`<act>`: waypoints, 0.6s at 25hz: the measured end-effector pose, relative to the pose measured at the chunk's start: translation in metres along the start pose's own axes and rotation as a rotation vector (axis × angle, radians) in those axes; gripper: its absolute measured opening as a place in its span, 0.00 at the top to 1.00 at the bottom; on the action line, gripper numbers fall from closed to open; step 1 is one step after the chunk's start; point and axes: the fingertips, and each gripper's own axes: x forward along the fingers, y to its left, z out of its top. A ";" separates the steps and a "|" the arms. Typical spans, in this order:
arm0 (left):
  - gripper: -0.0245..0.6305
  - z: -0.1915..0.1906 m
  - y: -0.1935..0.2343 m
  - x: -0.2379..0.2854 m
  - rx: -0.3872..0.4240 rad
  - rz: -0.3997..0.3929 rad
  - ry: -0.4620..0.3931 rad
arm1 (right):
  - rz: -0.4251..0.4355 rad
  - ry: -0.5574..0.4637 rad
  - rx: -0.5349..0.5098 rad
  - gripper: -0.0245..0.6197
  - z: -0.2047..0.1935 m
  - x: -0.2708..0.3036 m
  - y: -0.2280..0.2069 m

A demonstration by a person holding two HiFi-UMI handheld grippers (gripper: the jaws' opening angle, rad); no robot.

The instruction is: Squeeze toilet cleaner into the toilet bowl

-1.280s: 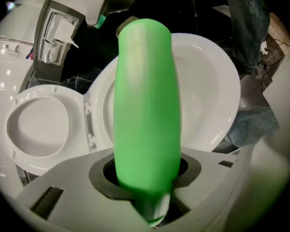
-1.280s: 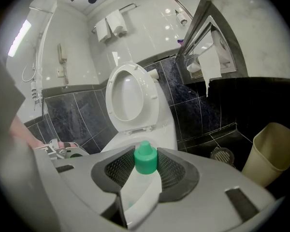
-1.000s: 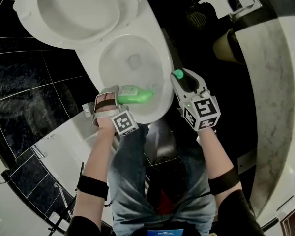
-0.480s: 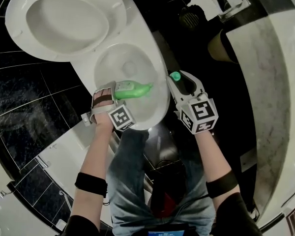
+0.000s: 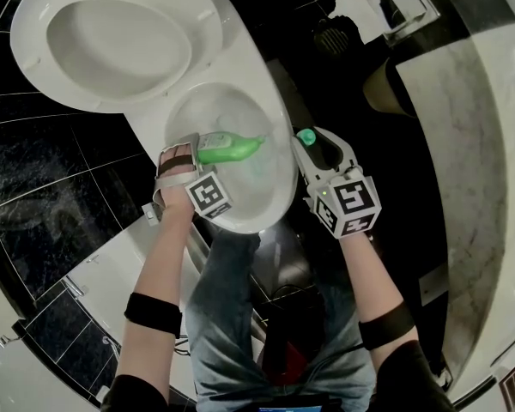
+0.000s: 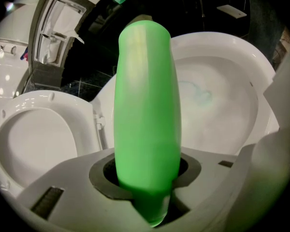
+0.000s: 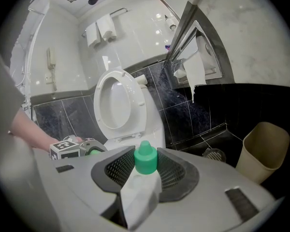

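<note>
My left gripper [image 5: 208,154] is shut on a bright green toilet cleaner bottle [image 5: 229,149], which lies over the open toilet bowl [image 5: 279,191] with its far end pointing right. In the left gripper view the bottle [image 6: 147,124] fills the middle, clamped between the jaws, above the bowl [image 6: 261,71], where a faint bluish-green smear shows in the water. My right gripper [image 5: 312,145] hovers at the bowl's right rim, shut on the bottle's green cap [image 5: 306,136]. The cap [image 7: 145,158] sits between the pads with a strip of white paper under it.
The seat and lid [image 5: 112,37] stand raised behind the bowl. A beige waste bin [image 7: 263,151] and a floor drain [image 7: 213,153] lie to the right on the dark tiled floor. A paper dispenser [image 7: 195,57] is set in the wall. My legs stand close before the bowl.
My left gripper has carried the bottle further up and left over the bowl. The right gripper with the cap has stayed almost where it was.
</note>
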 end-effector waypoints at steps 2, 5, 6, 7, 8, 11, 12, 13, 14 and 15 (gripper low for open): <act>0.67 -0.001 0.005 0.005 0.014 0.000 0.004 | -0.009 0.010 -0.001 0.73 0.001 0.000 -0.001; 0.67 -0.003 0.014 0.012 0.018 0.004 0.007 | -0.007 0.006 -0.001 0.73 0.000 0.002 -0.002; 0.67 -0.003 0.017 0.014 0.022 0.005 0.008 | -0.006 0.003 0.000 0.73 -0.001 0.002 -0.002; 0.67 -0.003 0.019 0.016 0.025 0.006 0.009 | -0.005 0.002 0.001 0.73 -0.002 0.002 -0.002; 0.67 -0.004 0.020 0.018 0.027 0.006 0.010 | -0.004 0.002 0.002 0.73 -0.002 0.003 -0.002; 0.67 -0.006 0.024 0.023 0.033 -0.002 0.018 | -0.004 0.003 0.001 0.73 -0.003 0.005 -0.001; 0.67 -0.006 0.024 0.025 0.037 -0.005 0.021 | -0.006 0.007 0.000 0.73 -0.003 0.005 -0.001; 0.67 -0.007 0.025 0.026 0.043 -0.007 0.024 | -0.007 0.009 0.001 0.73 -0.003 0.006 -0.001; 0.67 -0.008 0.026 0.027 0.048 -0.008 0.026 | -0.003 0.010 0.003 0.73 -0.003 0.007 0.000; 0.67 -0.009 0.028 0.029 0.050 -0.008 0.029 | 0.003 0.010 0.006 0.73 -0.003 0.009 0.001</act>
